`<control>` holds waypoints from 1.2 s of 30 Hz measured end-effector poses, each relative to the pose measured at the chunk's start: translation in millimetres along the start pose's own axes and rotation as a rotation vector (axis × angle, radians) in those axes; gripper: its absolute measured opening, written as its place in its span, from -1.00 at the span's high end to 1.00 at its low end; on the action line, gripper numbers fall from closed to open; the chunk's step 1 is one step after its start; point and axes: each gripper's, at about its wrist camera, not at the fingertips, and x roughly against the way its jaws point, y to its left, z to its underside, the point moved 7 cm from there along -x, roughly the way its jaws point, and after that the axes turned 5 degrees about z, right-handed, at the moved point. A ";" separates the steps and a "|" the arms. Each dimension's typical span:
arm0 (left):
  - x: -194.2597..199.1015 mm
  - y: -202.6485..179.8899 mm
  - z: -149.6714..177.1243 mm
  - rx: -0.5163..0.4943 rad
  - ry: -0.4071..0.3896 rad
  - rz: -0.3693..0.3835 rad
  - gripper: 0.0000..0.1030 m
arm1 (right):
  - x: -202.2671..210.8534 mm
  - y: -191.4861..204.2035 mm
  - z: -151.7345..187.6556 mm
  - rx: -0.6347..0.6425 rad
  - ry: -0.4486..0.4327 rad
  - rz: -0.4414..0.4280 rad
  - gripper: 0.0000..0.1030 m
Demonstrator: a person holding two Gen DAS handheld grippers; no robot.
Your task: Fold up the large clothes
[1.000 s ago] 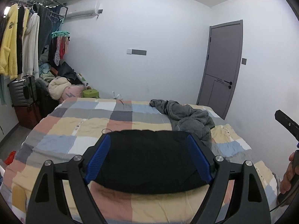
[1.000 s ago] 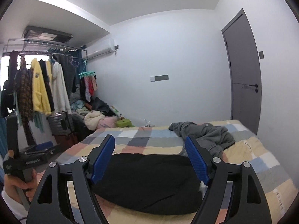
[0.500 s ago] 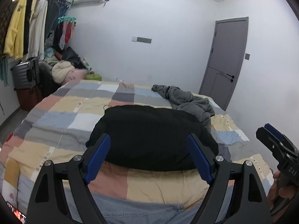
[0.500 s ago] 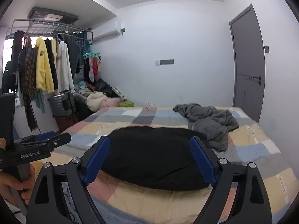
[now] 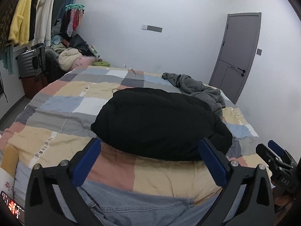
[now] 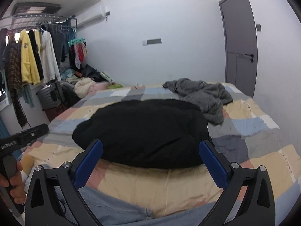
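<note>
A folded black garment (image 5: 160, 124) lies in the middle of the checked bed cover (image 5: 60, 101); it also shows in the right wrist view (image 6: 143, 130). A light blue denim garment (image 5: 131, 205) lies at the bed's near edge, under both grippers, and shows in the right wrist view (image 6: 116, 212). My left gripper (image 5: 148, 160) is open and empty, above the near edge. My right gripper (image 6: 150, 160) is open and empty, beside it on the right. A crumpled grey fleece garment (image 5: 199, 90) lies at the far right of the bed.
A clothes rail with hanging coats (image 5: 28, 15) and suitcases (image 5: 32, 64) stand on the left. A pile of clothes (image 5: 71, 60) sits at the far left corner. A grey door (image 5: 239, 54) is on the right wall.
Both grippers have tilted downward and drawn back toward the near edge of the bed. The denim garment has come into view below them. Both stay open.
</note>
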 end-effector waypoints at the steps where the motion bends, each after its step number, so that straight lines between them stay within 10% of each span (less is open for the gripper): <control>1: -2.2 1.3 1.1 -0.001 0.005 -0.004 -1.00 | -2.0 -0.5 1.7 -0.001 0.006 0.003 -1.00; 36: -34.0 13.6 14.2 0.009 0.061 -0.045 -1.00 | -27.2 -12.0 12.1 -0.039 0.054 0.071 -1.00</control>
